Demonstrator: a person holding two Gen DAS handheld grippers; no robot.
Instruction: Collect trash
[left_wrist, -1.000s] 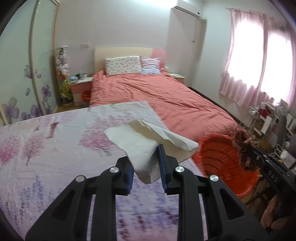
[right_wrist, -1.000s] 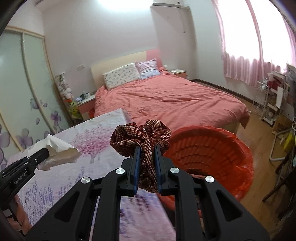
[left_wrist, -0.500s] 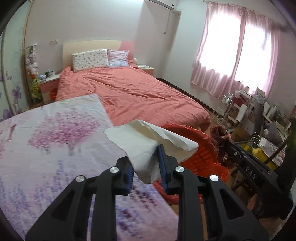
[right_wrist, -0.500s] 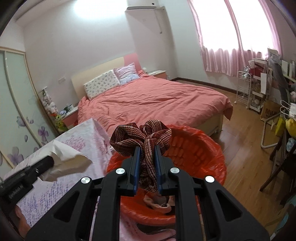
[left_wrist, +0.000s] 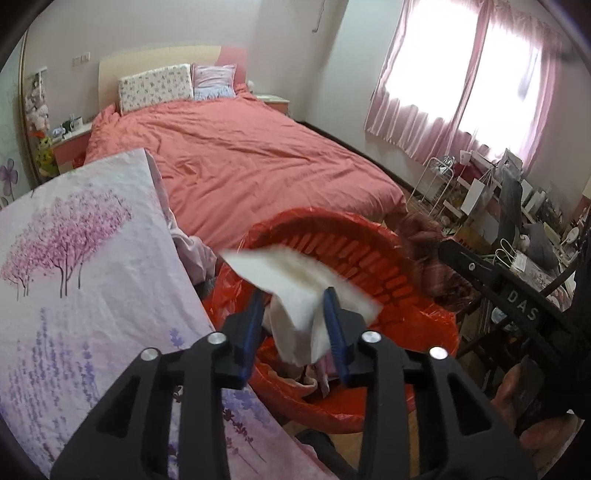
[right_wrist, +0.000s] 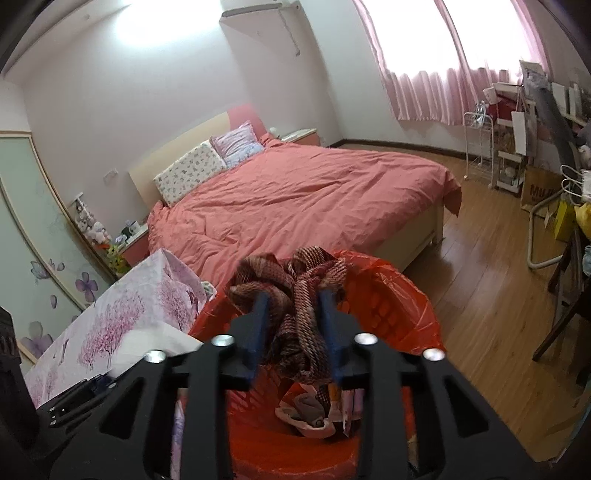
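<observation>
An orange basket lined with a red bag (left_wrist: 369, 258) (right_wrist: 391, 295) stands beside the flowered table. My left gripper (left_wrist: 293, 314) is open above the basket, and the white crumpled paper (left_wrist: 299, 291) hangs loose between its spread fingers. My right gripper (right_wrist: 293, 317) is open too, over the basket, with the dark red woven cloth (right_wrist: 295, 291) loose between its fingers. The cloth also shows at the basket's right rim in the left wrist view (left_wrist: 424, 251). Earlier trash lies in the basket bottom (right_wrist: 310, 413).
The table with a purple flowered cloth (left_wrist: 81, 280) is left of the basket. A bed with a coral cover (left_wrist: 240, 158) lies beyond. Cluttered shelves and chairs (right_wrist: 535, 155) stand at the right on a wooden floor (right_wrist: 491, 266).
Both grippers moved from over the table to above the basket. Both sets of jaws opened, and the paper and the cloth have come free and are blurred.
</observation>
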